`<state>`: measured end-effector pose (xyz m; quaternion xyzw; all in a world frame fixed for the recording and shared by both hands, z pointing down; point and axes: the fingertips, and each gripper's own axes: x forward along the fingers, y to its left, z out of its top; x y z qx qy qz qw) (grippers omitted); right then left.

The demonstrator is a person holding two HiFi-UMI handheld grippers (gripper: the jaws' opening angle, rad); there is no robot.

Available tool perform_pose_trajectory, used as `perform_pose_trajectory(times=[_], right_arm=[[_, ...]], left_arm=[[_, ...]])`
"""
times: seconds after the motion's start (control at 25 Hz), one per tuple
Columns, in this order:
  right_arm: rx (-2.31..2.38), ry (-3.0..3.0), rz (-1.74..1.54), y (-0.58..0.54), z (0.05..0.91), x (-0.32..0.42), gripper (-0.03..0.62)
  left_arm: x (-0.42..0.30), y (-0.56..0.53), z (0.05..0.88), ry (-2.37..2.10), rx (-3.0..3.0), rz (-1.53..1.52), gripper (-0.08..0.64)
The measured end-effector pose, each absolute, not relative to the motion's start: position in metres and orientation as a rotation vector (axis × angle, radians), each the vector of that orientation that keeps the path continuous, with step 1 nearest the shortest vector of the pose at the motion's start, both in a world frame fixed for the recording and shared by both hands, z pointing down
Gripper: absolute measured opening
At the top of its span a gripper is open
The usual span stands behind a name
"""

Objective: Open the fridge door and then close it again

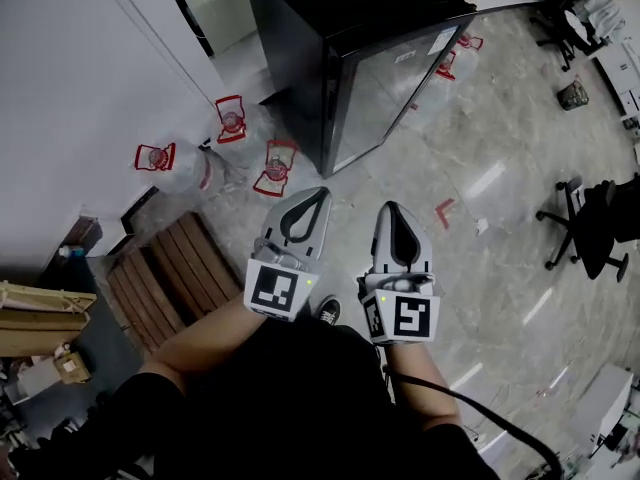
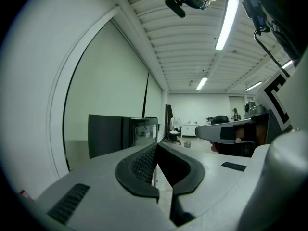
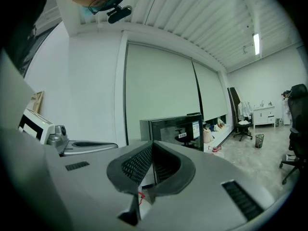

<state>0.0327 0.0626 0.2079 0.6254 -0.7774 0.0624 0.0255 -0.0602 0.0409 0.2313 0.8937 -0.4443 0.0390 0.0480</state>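
A black fridge [image 1: 330,38] with a glass door [image 1: 385,88] stands on the floor ahead of me, and the door is closed. Both grippers are held close to my body, well short of the fridge. My left gripper [image 1: 321,194] is shut, its fingertips meeting with nothing between them. My right gripper [image 1: 391,208] is beside it, also shut and empty. In the left gripper view the fridge [image 2: 122,134] shows beyond the left gripper [image 2: 155,146]. In the right gripper view the fridge [image 3: 175,128] stands past the right gripper [image 3: 153,142].
Several clear water jugs with red handles [image 1: 232,118] lie on the floor left of the fridge. A wooden pallet [image 1: 165,278] sits at my left, with cardboard boxes [image 1: 40,320] beyond it. A black office chair [image 1: 590,228] stands at the right. A red tape corner [image 1: 443,211] marks the floor.
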Motion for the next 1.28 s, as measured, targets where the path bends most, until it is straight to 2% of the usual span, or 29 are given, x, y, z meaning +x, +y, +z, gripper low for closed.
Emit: perform_pose_trajectory(times=[0.32,0.68,0.76,0.84,1.28], right_arm=[[2.01,-2.311,0.271,-0.039,0.266,0.041,0.015],[1.971,-2.336,0.355,-0.112,0.345,0.05,0.015],[1.964,-2.326,0.373,-0.121,0.364,0.056,0.015],[1.958,-2.311,0.393,-0.125,0.382,0.062,0.015],[1.991,-2.247,0.491,-0.126,0.44,0.087,0.015]], left_arm=[[-0.057,-0.075,0.294,-1.286,2.752,0.133,0.008],[-0.04,-0.149,0.377,-1.339,2.867,0.266,0.012],[-0.036,-0.16,0.394,-1.353,2.85,0.26,0.03],[-0.033,-0.168,0.408,-1.362,2.834,0.259,0.076],[-0.018,-0.192,0.432,-1.413,2.815,0.231,0.08]])
